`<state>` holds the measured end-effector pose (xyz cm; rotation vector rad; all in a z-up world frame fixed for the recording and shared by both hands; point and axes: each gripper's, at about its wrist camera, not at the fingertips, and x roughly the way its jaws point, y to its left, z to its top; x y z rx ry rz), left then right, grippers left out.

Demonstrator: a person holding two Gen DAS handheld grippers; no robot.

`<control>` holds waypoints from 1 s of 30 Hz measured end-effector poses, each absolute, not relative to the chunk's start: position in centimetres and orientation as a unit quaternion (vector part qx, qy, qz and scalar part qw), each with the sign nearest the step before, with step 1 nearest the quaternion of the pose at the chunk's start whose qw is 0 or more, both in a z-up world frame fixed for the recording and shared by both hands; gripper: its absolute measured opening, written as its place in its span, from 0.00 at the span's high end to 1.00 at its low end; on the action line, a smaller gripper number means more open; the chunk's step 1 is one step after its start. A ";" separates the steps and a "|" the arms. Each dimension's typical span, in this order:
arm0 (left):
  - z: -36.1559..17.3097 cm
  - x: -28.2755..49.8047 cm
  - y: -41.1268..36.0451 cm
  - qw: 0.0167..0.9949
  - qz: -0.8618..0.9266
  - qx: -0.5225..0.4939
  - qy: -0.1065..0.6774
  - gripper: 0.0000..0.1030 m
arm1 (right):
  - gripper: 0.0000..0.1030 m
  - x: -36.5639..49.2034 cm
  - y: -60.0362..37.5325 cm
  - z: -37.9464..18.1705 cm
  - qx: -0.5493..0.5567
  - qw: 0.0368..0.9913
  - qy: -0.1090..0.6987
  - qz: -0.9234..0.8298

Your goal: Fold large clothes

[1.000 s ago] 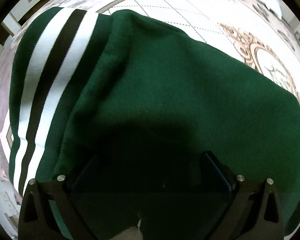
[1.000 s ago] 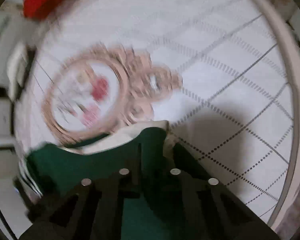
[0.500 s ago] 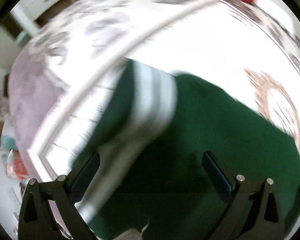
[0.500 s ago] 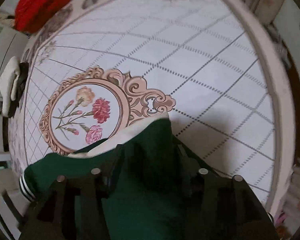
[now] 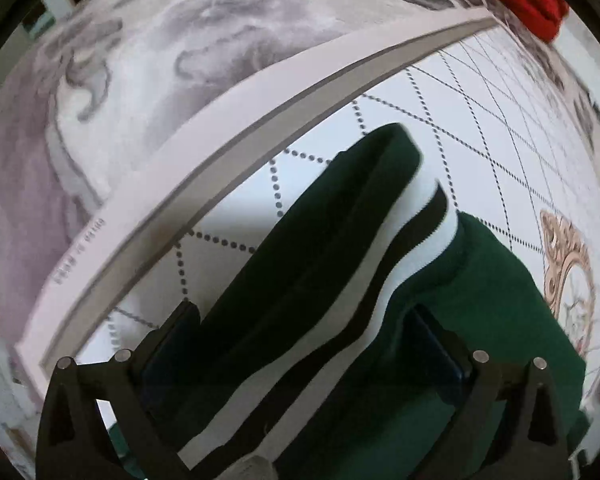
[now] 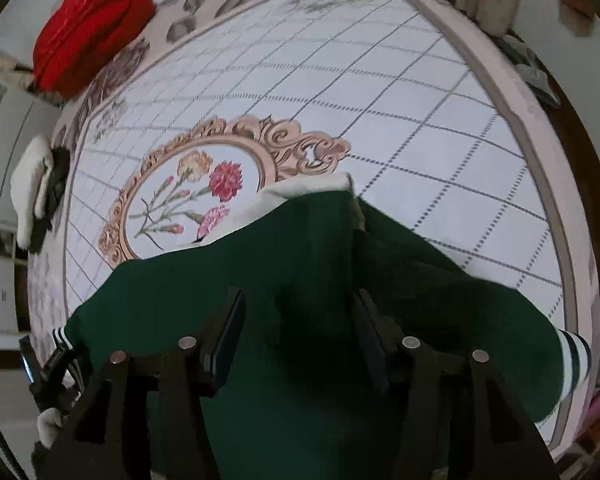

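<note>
A dark green garment [image 6: 300, 240] with a cream inner edge [image 6: 300, 190] lies on the patterned bedsheet [image 6: 380, 92]. White-and-black striped cuffs show at its right end [image 6: 572, 356] and left end [image 6: 62, 336]. My right gripper [image 6: 298, 294] hovers above the green cloth with its jaws opening; cloth lies under the gap, but the pads do not press it. My left gripper [image 5: 303, 309] points straight down and stands wide open over the garment's striped band [image 5: 420, 232], beside the green body [image 5: 480, 280]. The fingers do not pinch the band.
A red folded cloth [image 6: 92, 24] lies at the far corner of the bed, seen too in the left wrist view [image 5: 532, 4]. A white and black bundle [image 6: 36, 188] sits at the left edge. The sheet's pink border [image 5: 220, 140] runs close to the striped band.
The right gripper went from shut on green cloth to open and rose. The left gripper slid from over the garment's body to its striped edge near the sheet's border.
</note>
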<state>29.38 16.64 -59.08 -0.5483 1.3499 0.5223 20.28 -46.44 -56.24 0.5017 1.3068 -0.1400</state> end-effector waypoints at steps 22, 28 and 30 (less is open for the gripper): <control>-51.6 30.2 11.6 0.768 0.257 -0.085 0.581 0.00 | 0.37 9.7 -51.7 -59.1 0.372 0.679 0.621 -0.123; -52.8 29.0 -3.3 0.766 0.110 -0.044 0.632 0.00 | 0.28 2.6 -57.4 -61.0 0.404 0.639 0.623 -0.201; -54.9 28.6 -8.1 0.757 0.076 -0.004 0.649 0.00 | 0.31 1.4 -59.3 -60.7 0.415 0.643 0.603 -0.226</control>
